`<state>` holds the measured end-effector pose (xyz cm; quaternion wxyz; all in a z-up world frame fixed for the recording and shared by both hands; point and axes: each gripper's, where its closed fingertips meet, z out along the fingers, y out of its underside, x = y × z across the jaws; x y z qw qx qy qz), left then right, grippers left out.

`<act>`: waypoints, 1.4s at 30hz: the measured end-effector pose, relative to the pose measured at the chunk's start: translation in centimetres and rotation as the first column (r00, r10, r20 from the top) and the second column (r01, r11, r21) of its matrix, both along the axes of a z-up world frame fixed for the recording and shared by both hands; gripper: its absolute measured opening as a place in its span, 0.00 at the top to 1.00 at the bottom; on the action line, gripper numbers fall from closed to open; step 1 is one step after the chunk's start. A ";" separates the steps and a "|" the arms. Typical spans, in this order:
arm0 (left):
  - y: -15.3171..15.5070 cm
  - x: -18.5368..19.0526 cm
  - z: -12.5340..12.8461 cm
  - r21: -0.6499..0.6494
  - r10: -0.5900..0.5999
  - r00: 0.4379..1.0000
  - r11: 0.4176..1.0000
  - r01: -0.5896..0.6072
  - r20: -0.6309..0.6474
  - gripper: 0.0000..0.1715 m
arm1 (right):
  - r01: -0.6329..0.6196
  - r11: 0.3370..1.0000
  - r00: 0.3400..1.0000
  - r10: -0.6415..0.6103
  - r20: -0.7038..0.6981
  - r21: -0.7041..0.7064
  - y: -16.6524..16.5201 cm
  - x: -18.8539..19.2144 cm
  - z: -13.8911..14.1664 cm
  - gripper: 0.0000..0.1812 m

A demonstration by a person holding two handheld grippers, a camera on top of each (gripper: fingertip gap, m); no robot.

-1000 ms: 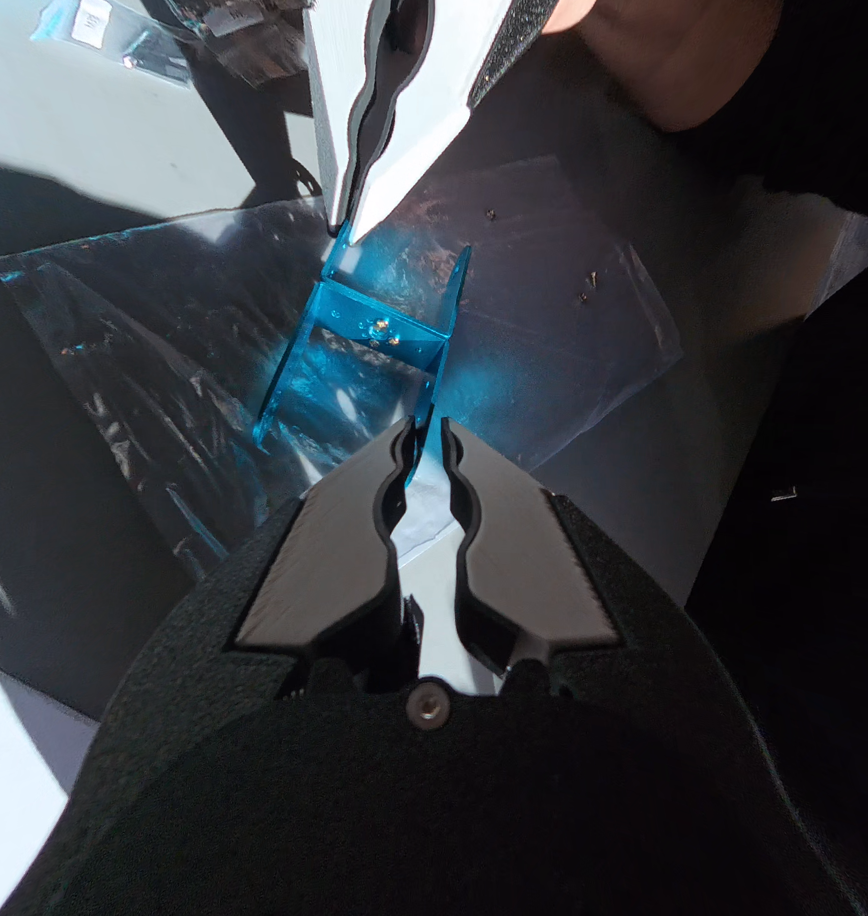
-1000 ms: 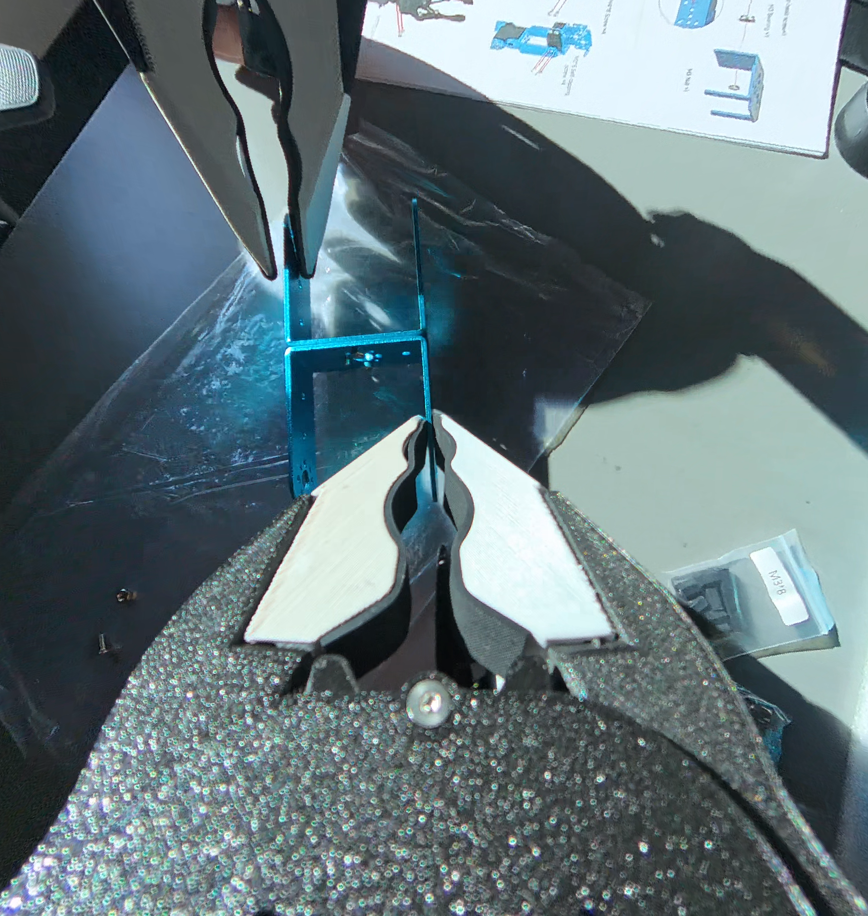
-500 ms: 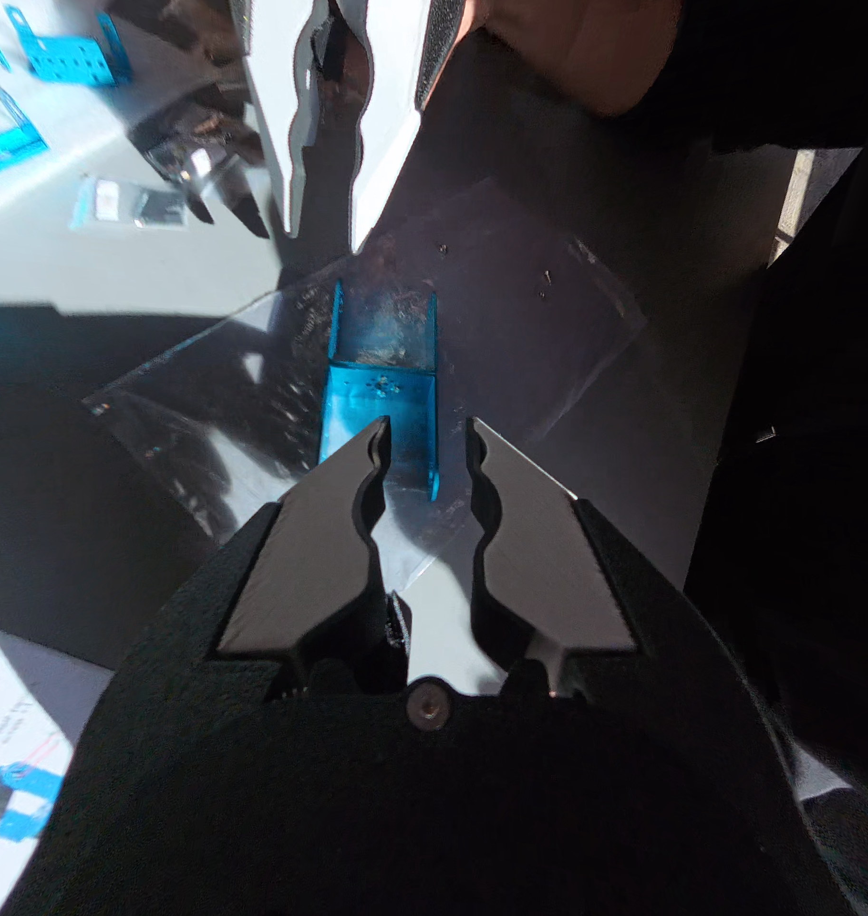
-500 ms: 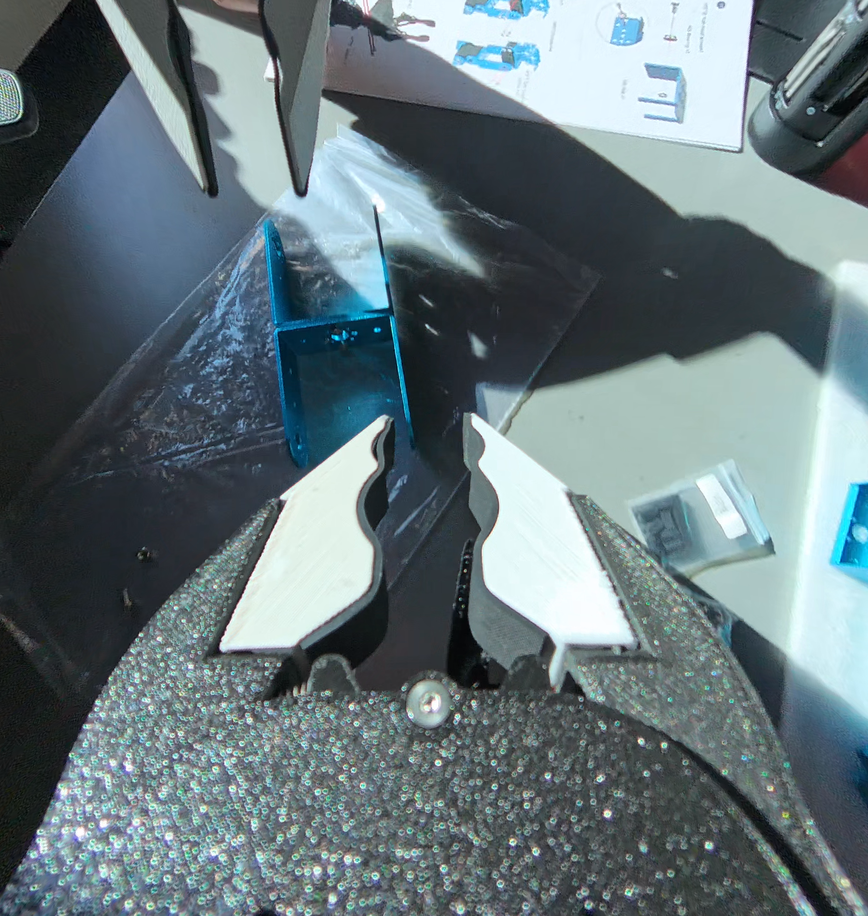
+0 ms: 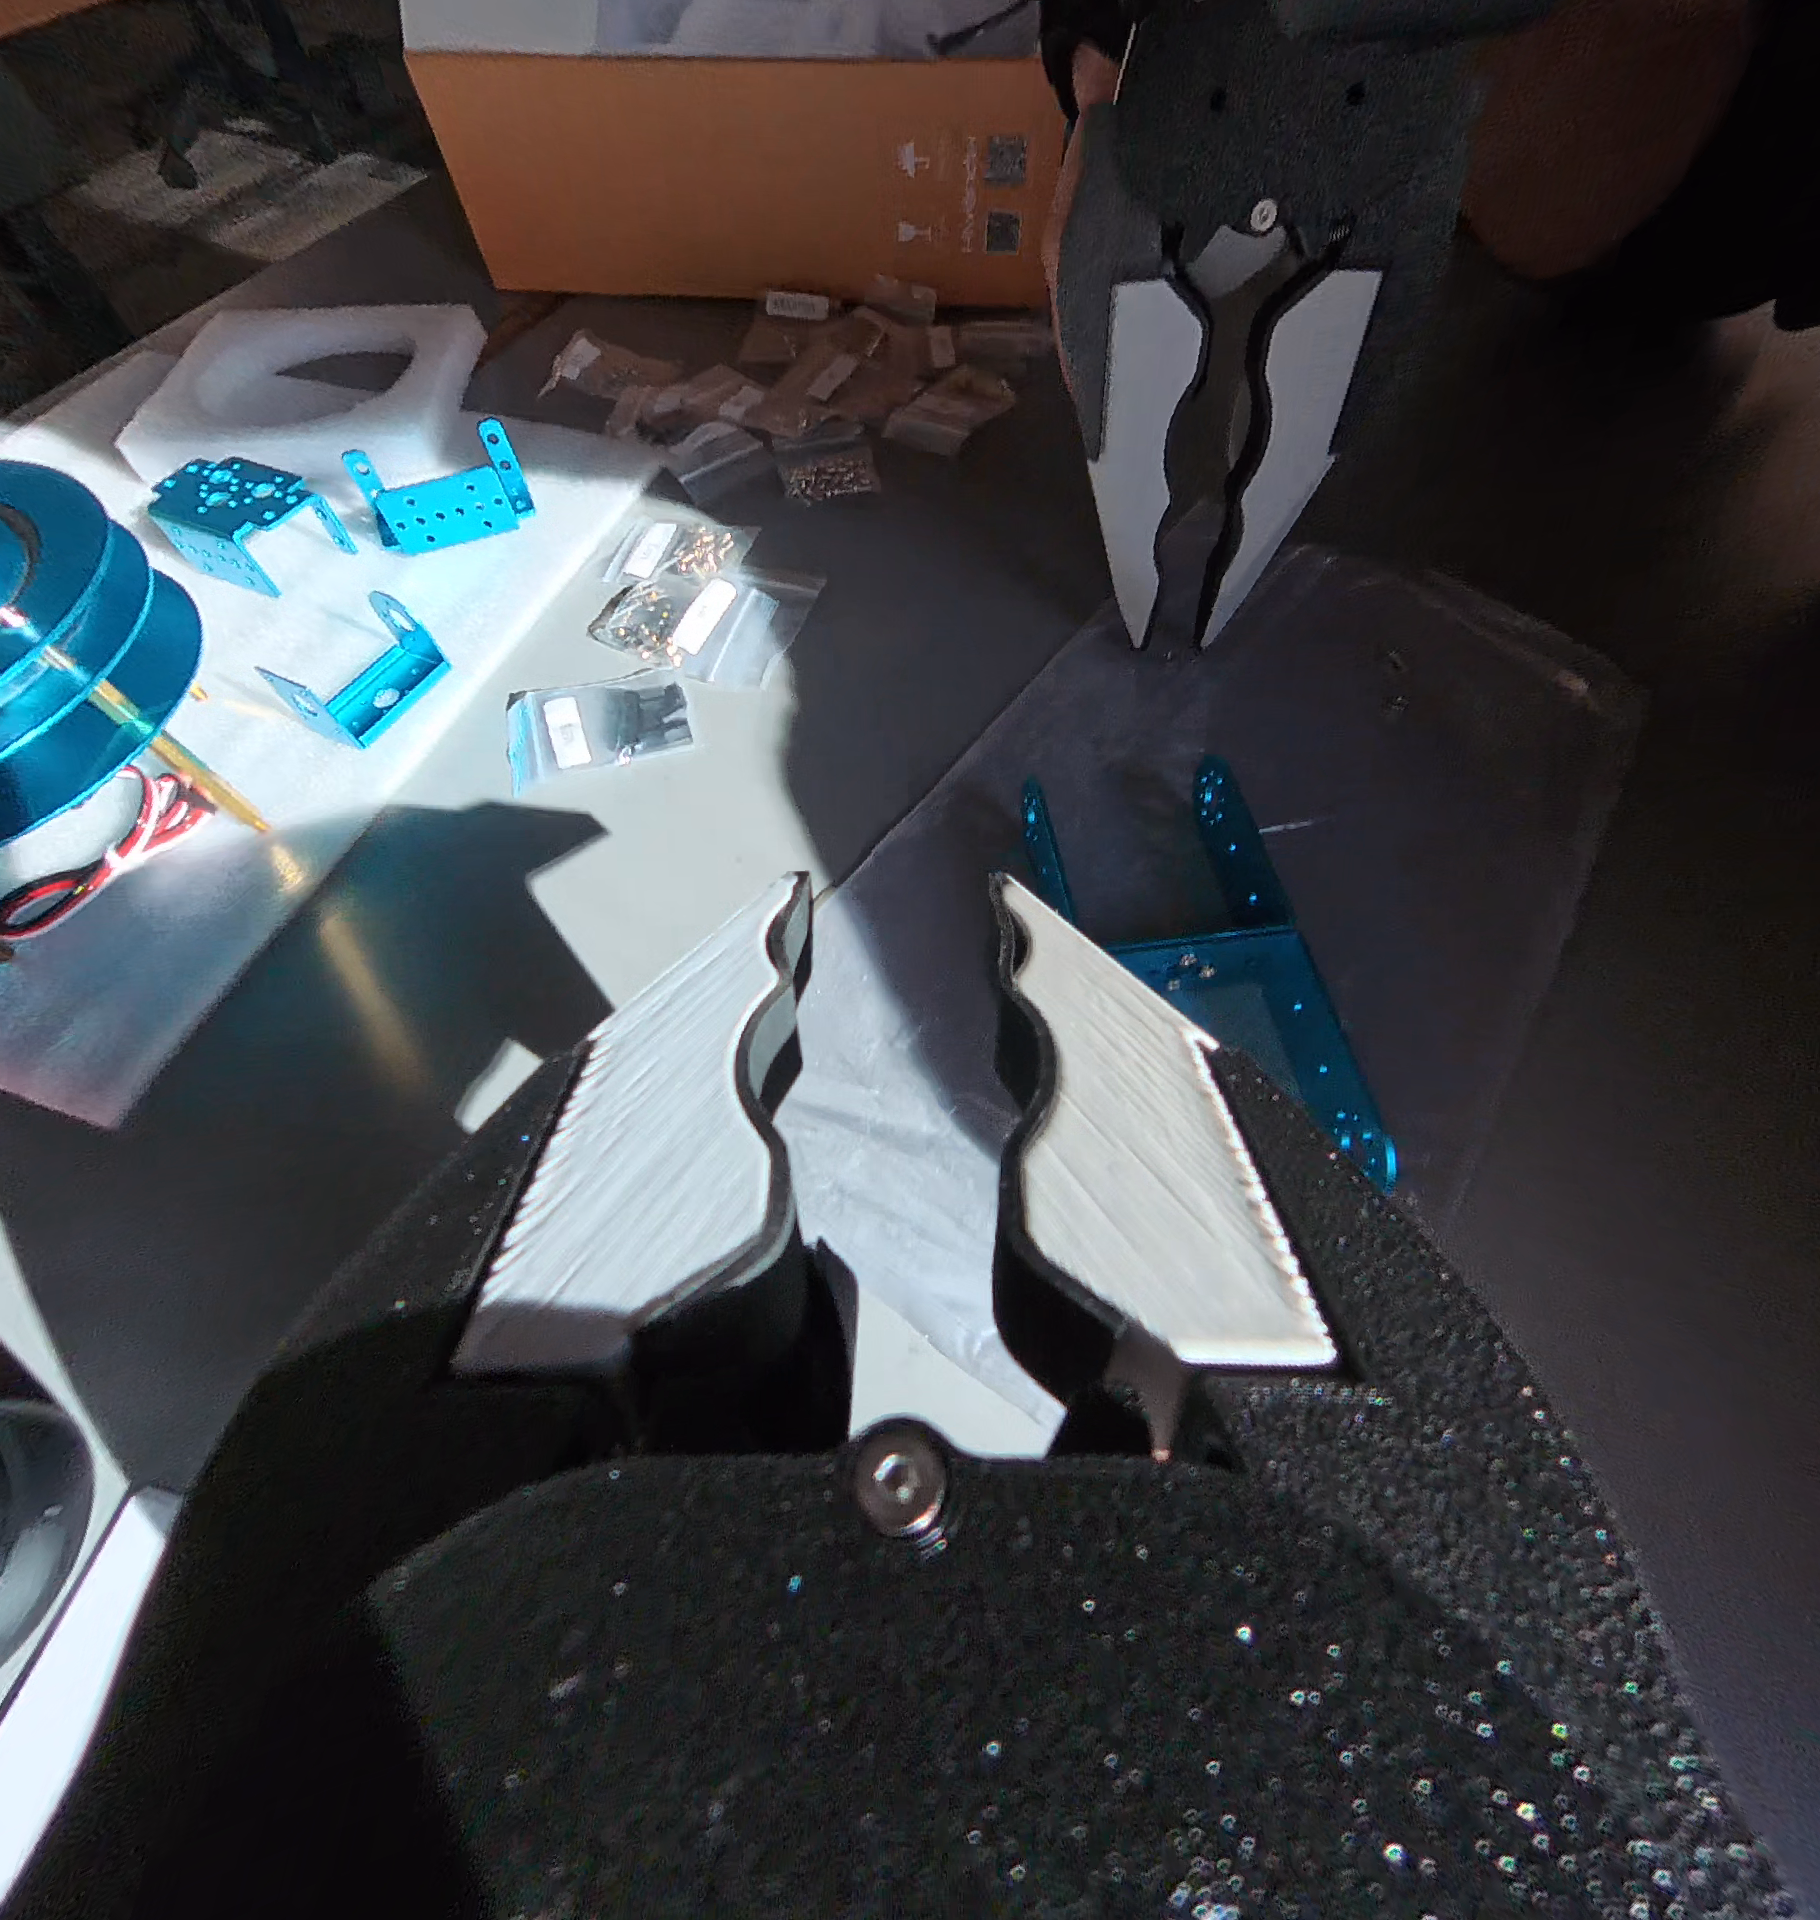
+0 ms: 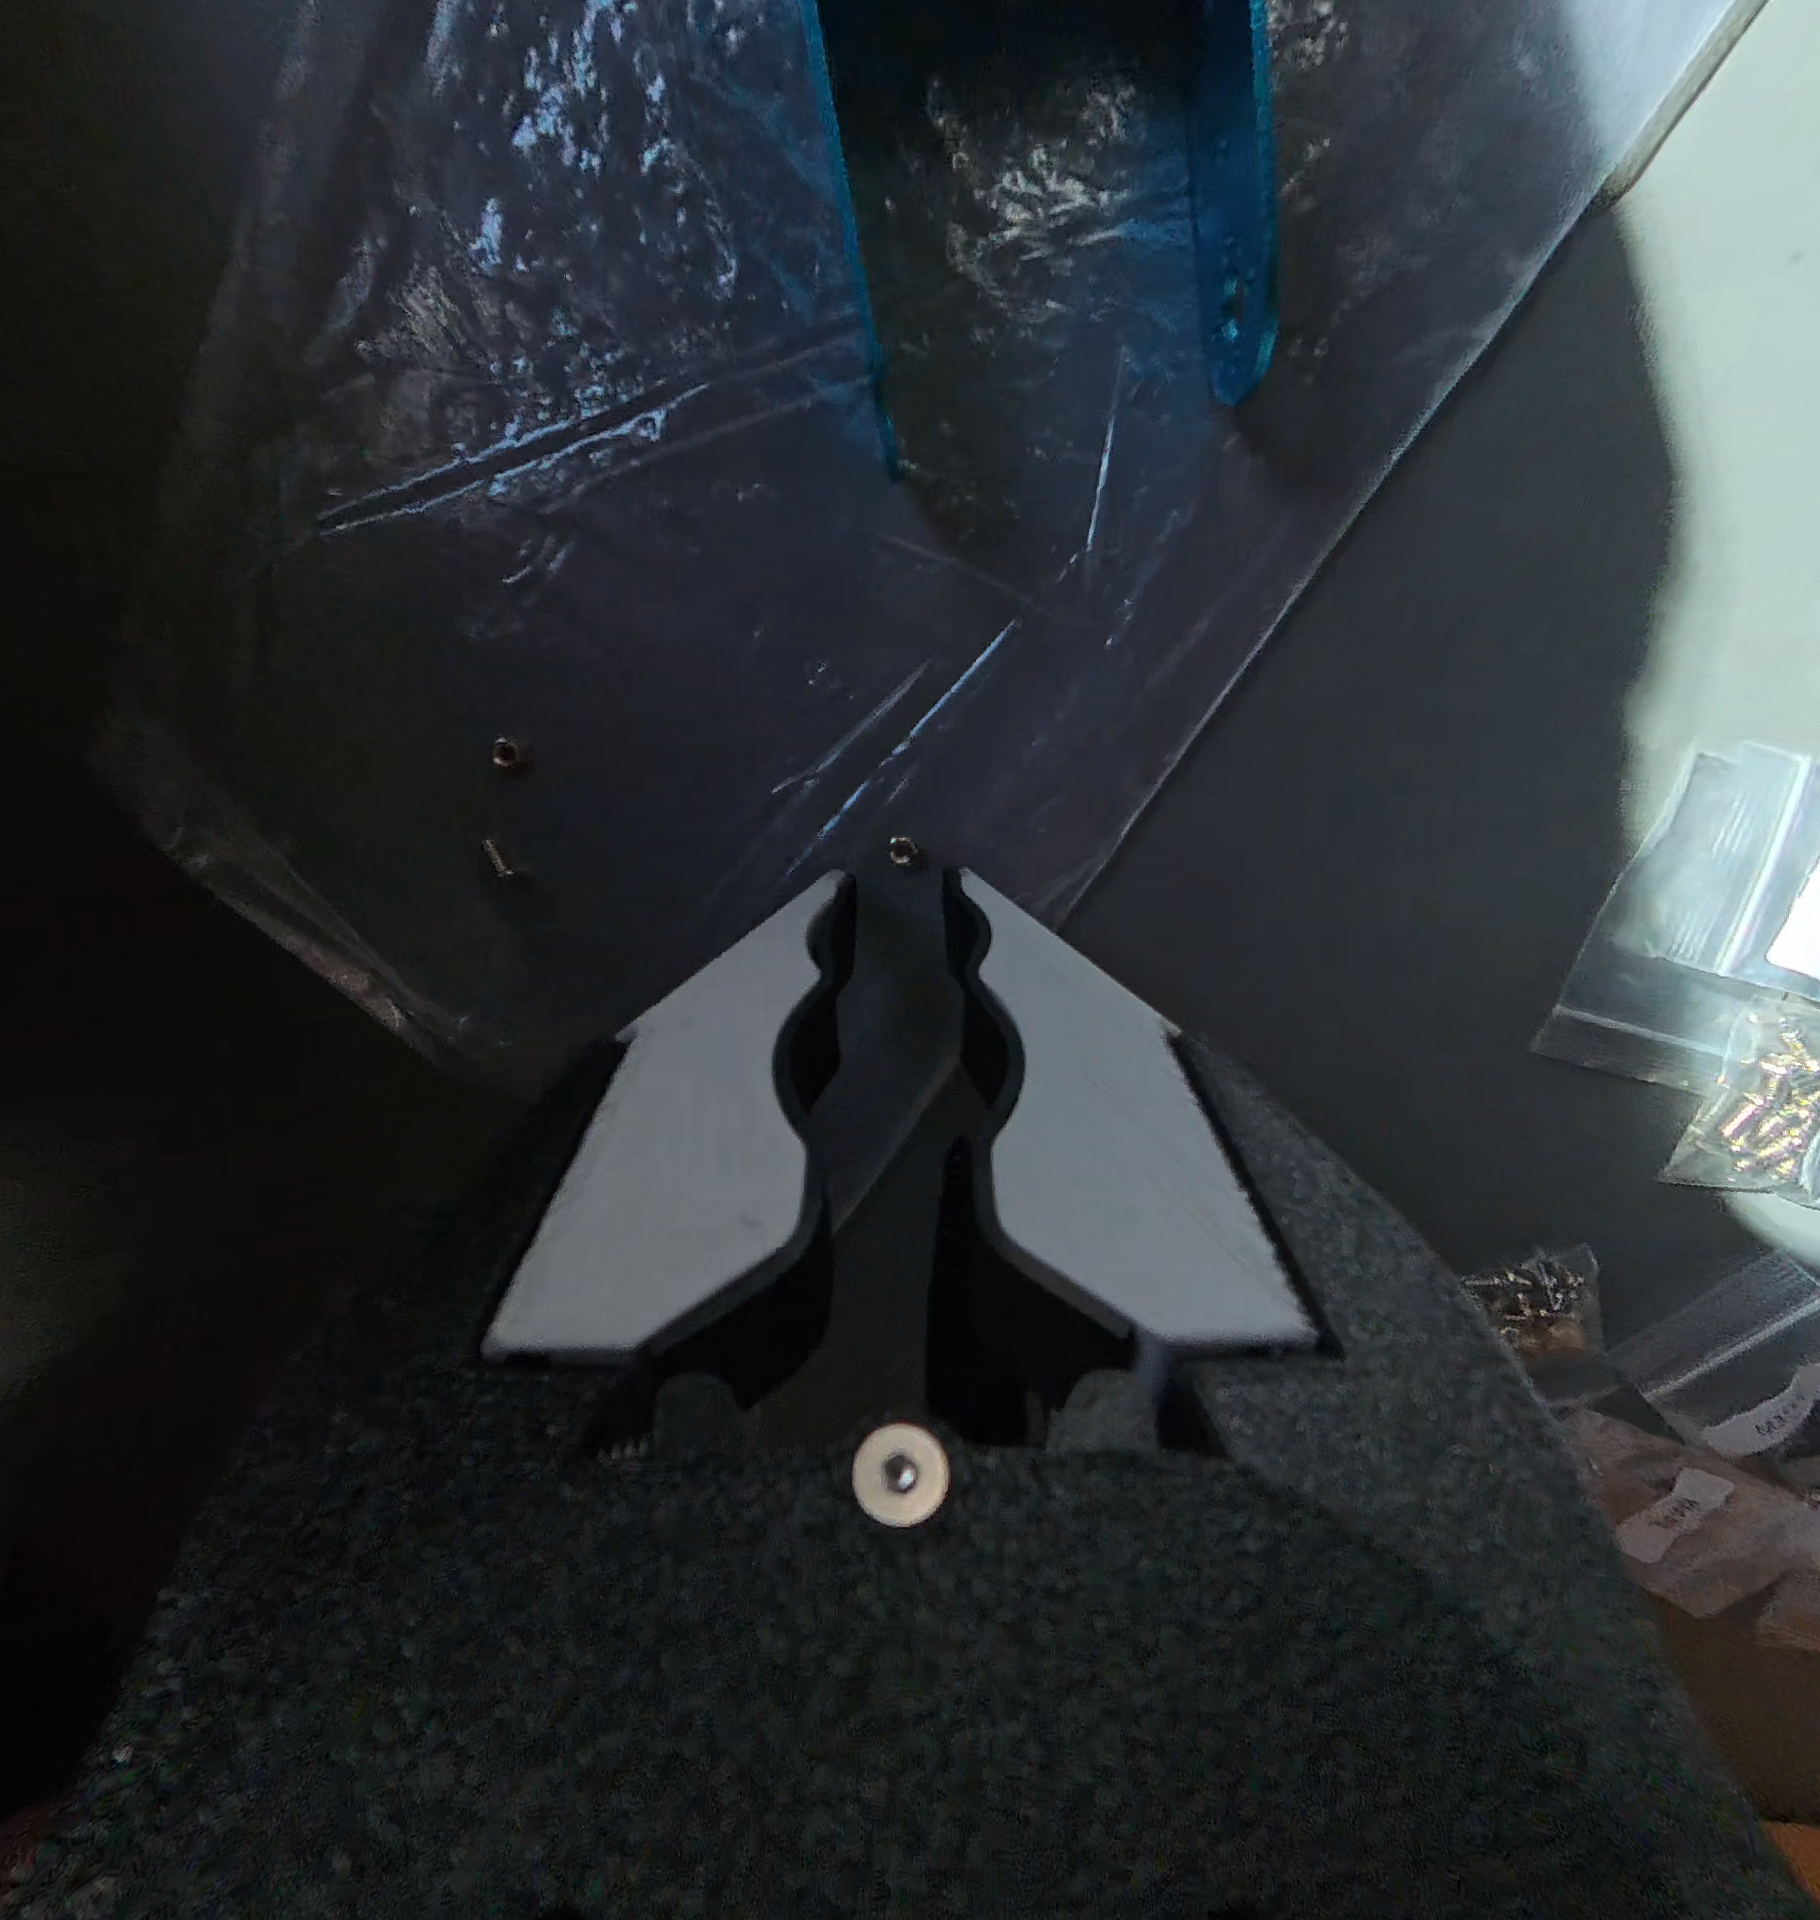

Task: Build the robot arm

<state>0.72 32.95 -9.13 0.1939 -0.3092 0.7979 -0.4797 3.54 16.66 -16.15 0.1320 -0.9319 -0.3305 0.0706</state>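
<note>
My left gripper [image 5: 901, 899] has its jaws spread wide with nothing between them, tilted down and forward. My right gripper [image 6: 898, 878] points steeply down, jaws parted by a narrow gap, also holding nothing. From the left wrist view it hangs tips-down opposite the left one.

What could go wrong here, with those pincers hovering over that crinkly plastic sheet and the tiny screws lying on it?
Two risks stand out.

The loose screw sits right at the tips of the right gripper, which is open; a small nudge could flick it off the plastic sheet, and it would be hard to find in the deep shadow.

The blue bracket lies free on that sheet, so catching the plastic could drag it and the other screws along.
</note>
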 end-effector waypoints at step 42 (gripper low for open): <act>-2.9 -4.0 -6.2 0.329 -0.183 0.982 0.925 0.191 -0.058 0.78 | -0.218 0.918 0.946 0.282 -0.158 0.331 8.5 -4.8 0.9 0.92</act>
